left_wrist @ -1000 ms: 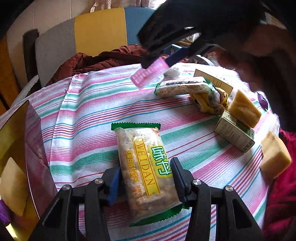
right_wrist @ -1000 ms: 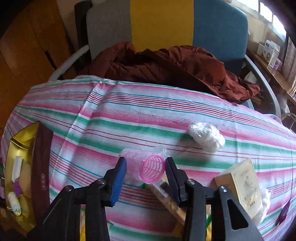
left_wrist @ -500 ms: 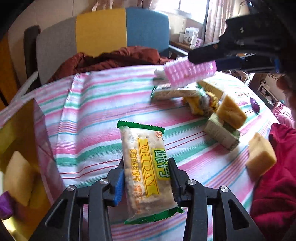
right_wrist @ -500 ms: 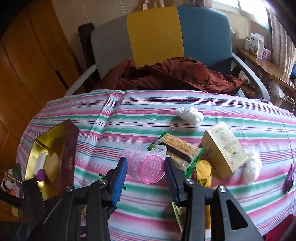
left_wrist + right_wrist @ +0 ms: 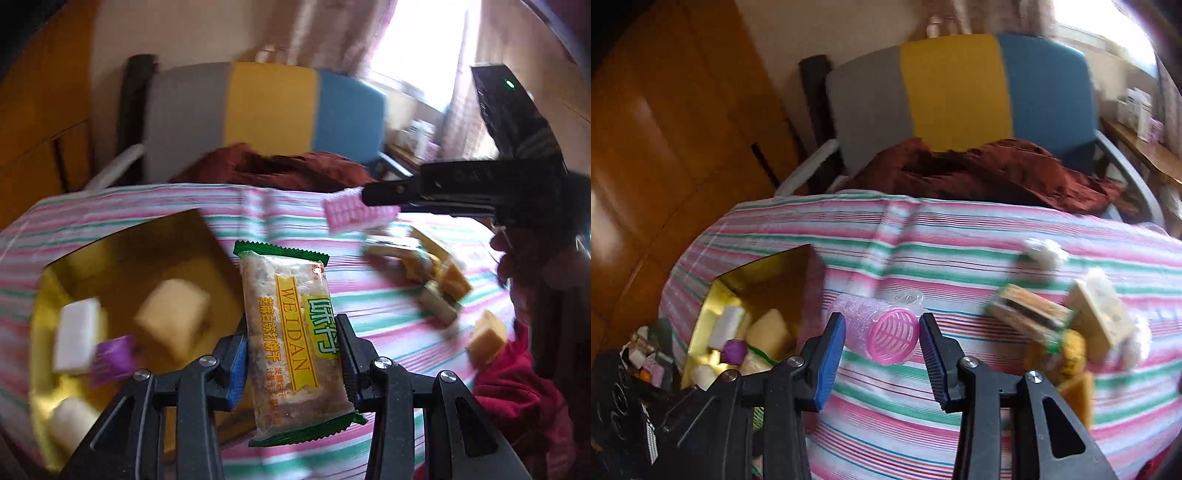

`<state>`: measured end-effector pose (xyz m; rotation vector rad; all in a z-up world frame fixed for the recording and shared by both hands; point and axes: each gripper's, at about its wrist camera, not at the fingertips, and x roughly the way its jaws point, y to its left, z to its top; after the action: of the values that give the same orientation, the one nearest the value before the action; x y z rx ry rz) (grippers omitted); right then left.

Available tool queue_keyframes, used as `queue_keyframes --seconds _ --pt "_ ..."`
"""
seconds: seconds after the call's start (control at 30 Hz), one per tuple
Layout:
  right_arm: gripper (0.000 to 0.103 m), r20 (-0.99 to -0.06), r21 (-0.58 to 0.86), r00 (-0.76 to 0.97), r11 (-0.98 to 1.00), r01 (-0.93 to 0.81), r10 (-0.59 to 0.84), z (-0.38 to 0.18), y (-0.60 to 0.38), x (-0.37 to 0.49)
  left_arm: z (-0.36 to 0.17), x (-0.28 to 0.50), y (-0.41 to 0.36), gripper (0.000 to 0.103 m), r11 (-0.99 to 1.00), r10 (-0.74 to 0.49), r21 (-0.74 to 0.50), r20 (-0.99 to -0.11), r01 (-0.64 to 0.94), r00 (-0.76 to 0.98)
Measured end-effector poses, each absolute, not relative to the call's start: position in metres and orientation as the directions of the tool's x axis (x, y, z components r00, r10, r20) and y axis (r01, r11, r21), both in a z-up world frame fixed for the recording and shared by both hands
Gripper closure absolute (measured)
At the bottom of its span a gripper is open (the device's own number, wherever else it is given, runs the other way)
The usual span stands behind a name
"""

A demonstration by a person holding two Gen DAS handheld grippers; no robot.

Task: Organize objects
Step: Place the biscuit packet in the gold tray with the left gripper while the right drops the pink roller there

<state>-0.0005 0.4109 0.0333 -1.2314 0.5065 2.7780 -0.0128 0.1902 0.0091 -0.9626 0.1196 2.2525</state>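
Striped cloth-covered surface (image 5: pixel 960 251) part-cleared: gold open box (image 5: pixel 713 314) at nine o'clock part-filled, both jaws clamped on green-edged cracker packet (image 5: pixel 291 332) and pink mesh hair roller (image 5: pixel 882 332), loose items remaining at three o'clock.

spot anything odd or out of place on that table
Nothing damaged or spilled. Loose items still lie scattered on the striped tablecloth: a cracker pack, a small box and cotton-like white balls, outside the gold box.

Two handheld black plastic grippers are showing, the left gripper (image 5: pixel 293 356) and right gripper (image 5: pixel 882 354), each with triangular cut-out arms, silver screws and ribbed blue pads (image 5: pixel 831 360). A green light (image 5: pixel 510 84) is glowing on the right gripper's body.
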Motion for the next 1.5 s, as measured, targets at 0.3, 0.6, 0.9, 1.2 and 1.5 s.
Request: queue_keyframes --seconds 0.3,0.6,0.9,1.2,1.5 --pt "0.062 -0.725 0.279 -0.664 -0.960 -0.036 -0.186 0.038 0.329 -0.054 0.002 -0.035 0.084 0.061 -0.882 0.438 -0.199 -0.679 -0.427 -0.589" --pt "0.062 -0.737 0.366 -0.599 -0.930 0.039 -0.314 0.026 0.253 -0.130 -0.026 -0.031 0.071 0.060 -0.880 0.440 -0.224 -0.713 -0.418 -0.546" --pt "0.035 -0.759 0.332 -0.598 -0.943 -0.015 -0.258 0.015 0.225 -0.160 -0.045 -0.036 0.064 0.054 -0.884 0.443 -0.266 -0.744 -0.385 -0.501" --pt "0.030 -0.794 0.300 -0.567 -0.952 -0.053 -0.219 -0.004 0.246 -0.119 -0.030 -0.032 0.053 0.051 -0.888 0.445 -0.274 -0.714 -0.368 -0.541" --pt "0.025 -0.804 0.227 -0.575 -0.972 -0.062 -0.151 -0.012 0.257 -0.061 -0.019 -0.026 0.024 0.047 -0.928 0.367 -0.241 -0.715 -0.283 -0.595"
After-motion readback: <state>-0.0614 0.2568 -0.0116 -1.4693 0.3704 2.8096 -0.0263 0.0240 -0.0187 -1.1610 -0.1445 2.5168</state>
